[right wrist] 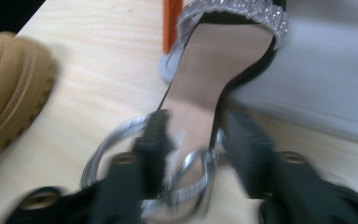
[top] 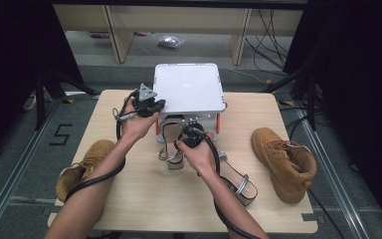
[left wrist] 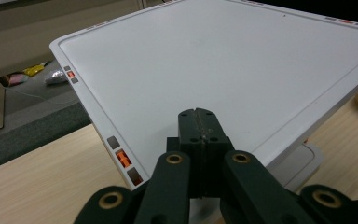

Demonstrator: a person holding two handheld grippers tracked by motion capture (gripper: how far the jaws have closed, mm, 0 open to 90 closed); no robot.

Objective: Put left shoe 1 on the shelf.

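We are sliding a silver-strapped, block-heeled sandal (right wrist: 214,60) onto the lower tier of the white two-level plastic shoe rack (top: 189,87), so the aim is a straight, level push. The sandal lies directly ahead of our right gripper (right wrist: 191,140), toe forward, its glittery toe strap already under the rack's top shelf and just beside one orange post (right wrist: 172,23). The right jaws stand moderately open on either side of the narrow waist of the sole, above the looped ankle strap; the picture is blurred, so we cannot tell whether the pads truly press the sole. In our judgement we should pinch the sole firmly, keep the heel low and steer clear of that post.

Our left gripper (left wrist: 199,128) has its jaws pressed together with nothing between them, its tip at the near left corner of the top shelf, seemingly steadying the rack; whether it touches is unclear. That bracing would stop the rack from sliding away.

In the high view the left forearm reaches forward, wrist raised, gripper (top: 146,104) tilted toward the shelf; the right hand (top: 196,152) sits lower, its gripper (top: 191,134) pointing at the rack's opening.
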